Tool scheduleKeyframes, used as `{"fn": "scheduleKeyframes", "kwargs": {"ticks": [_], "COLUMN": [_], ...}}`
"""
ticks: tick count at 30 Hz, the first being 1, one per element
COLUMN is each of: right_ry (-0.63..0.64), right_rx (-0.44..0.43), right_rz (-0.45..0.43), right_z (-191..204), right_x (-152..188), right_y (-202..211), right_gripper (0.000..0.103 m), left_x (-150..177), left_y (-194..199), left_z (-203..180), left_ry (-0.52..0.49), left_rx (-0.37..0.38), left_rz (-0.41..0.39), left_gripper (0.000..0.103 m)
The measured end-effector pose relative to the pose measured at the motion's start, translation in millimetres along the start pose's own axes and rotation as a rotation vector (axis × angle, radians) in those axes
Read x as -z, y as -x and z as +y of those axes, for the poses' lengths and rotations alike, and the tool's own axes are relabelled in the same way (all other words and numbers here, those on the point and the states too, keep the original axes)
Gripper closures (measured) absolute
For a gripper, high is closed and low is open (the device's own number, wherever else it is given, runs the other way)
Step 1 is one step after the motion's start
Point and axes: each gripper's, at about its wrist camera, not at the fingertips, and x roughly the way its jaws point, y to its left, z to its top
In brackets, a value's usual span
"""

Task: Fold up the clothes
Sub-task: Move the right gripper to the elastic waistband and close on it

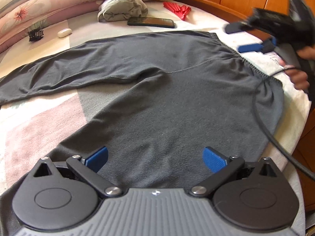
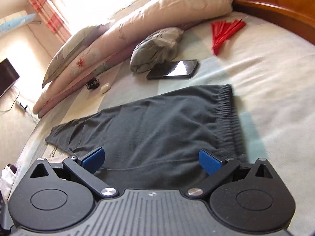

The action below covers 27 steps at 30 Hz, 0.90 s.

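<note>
Right now both grippers are hovering with fingers apart: left gripper [image 1: 155, 158] over the grey sweatpants [image 1: 157, 98], right gripper [image 2: 151, 160] near the waistband [image 2: 228, 110]. Gripping for the first fold looks next.

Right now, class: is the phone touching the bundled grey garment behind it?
Touching. The right wrist view shows the phone with its corner tucked against the grey bundle, no gap.

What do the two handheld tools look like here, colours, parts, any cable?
Both match: left tool and right tool have blue ribbed fingers on black link arms, round black housings and a grey ridged body with a small logo. A black cable trails from the right one.
</note>
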Motion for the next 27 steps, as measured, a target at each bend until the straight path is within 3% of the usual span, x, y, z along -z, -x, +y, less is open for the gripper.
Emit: {"fn": "scheduleKeyframes", "kwargs": {"ticks": [2, 4, 7, 10, 14, 20, 27], "right_ry": [0.034, 0.084, 0.165, 0.162, 0.1, 0.054, 0.079], "right_rx": [-0.011, 0.046, 0.17, 0.203, 0.203, 0.001, 0.088], "right_rz": [0.039, 0.078, 0.078, 0.06, 0.06, 0.095, 0.106], "right_z": [8, 13, 5, -15, -14, 6, -8], "right_x": [-2, 0, 6, 8, 3, 10, 27], "right_y": [-22, -39, -42, -27, -11, -9, -1], "right_gripper": [0.0, 0.0, 0.0, 0.0, 0.0, 0.0, 0.0], "left_x": [1, 2, 4, 6, 6, 4, 4], "left_y": [-3, -4, -4, -6, -9, -8, -7], "left_z": [3, 6, 10, 15, 15, 17, 19], "left_ry": [0.009, 0.011, 0.013, 0.024, 0.006, 0.025, 0.016], "left_rx": [-0.005, -0.015, -0.015, -0.003, -0.002, -0.008, -0.023], "left_rz": [0.011, 0.02, 0.016, 0.012, 0.011, 0.021, 0.03], "left_gripper": [0.001, 0.001, 0.001, 0.001, 0.001, 0.001, 0.001]}}
